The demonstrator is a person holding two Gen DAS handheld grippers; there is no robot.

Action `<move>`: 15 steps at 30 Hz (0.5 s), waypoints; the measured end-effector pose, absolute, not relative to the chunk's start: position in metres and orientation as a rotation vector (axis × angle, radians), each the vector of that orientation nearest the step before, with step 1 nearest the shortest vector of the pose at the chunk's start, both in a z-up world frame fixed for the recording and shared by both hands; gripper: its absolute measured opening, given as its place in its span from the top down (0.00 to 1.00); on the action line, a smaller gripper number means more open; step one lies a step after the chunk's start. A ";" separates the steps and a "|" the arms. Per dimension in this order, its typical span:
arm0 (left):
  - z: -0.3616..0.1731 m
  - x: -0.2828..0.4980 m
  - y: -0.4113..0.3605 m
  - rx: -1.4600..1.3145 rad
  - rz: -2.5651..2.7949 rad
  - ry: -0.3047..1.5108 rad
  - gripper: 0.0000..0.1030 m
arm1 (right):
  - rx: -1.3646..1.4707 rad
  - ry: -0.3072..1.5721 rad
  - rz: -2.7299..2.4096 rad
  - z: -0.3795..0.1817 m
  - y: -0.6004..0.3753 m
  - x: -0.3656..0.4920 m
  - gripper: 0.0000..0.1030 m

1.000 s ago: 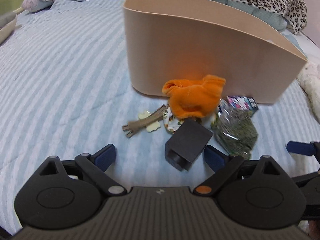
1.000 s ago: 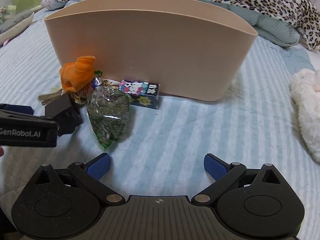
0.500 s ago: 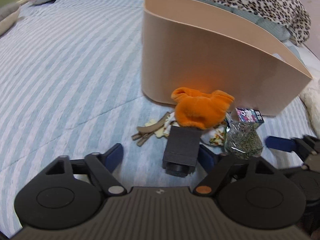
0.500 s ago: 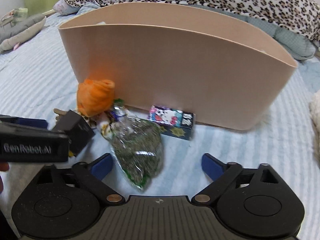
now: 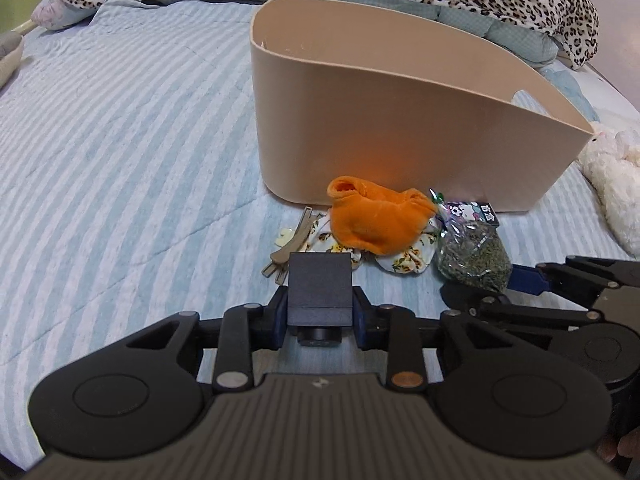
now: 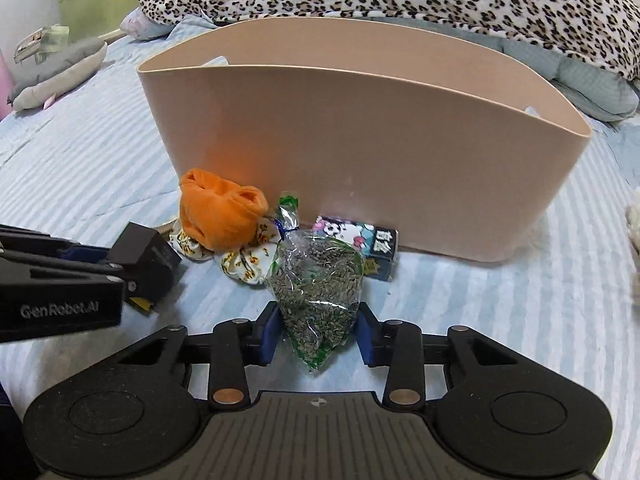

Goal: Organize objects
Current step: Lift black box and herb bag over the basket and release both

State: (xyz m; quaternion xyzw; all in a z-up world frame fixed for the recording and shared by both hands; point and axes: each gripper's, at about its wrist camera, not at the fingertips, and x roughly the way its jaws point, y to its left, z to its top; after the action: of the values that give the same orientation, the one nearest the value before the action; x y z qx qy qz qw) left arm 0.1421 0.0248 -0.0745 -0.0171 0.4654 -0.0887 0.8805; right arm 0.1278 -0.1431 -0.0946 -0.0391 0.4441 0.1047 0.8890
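Since a second ago both claws have closed in: the left claw [image 5: 320, 314] now pinches the black box [image 5: 320, 292] on the bed [image 5: 120, 160], the right claw [image 6: 318, 334] squeezes the seed bag [image 6: 316, 280]. The slippery bag could slide free when lifted toward the beige bin [image 6: 360, 140].

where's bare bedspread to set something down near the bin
Bare striped bedspread lies left of the beige bin, and more right of the seed bag, before the bin. Crowded: the bin's front, with orange cloth, floral fabric, cartoon box, hair clips.
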 end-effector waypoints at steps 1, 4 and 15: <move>-0.072 0.140 0.026 -0.039 -0.184 0.969 0.68 | -0.078 0.919 0.217 -0.094 -0.146 0.126 0.66; -0.065 0.133 0.030 -0.045 -0.183 0.964 0.68 | -0.078 0.906 0.204 -0.090 -0.150 0.118 0.66; -0.027 0.107 0.036 -0.033 -0.178 0.889 0.68 | -0.049 0.816 0.173 -0.048 -0.172 0.086 0.67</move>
State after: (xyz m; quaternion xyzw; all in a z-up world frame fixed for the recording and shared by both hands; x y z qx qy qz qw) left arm 0.1071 0.0358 -0.0266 -0.0161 0.4296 -0.0862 0.8988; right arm 0.0862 -0.1720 -0.0482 -0.0240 0.3964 0.0842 0.9139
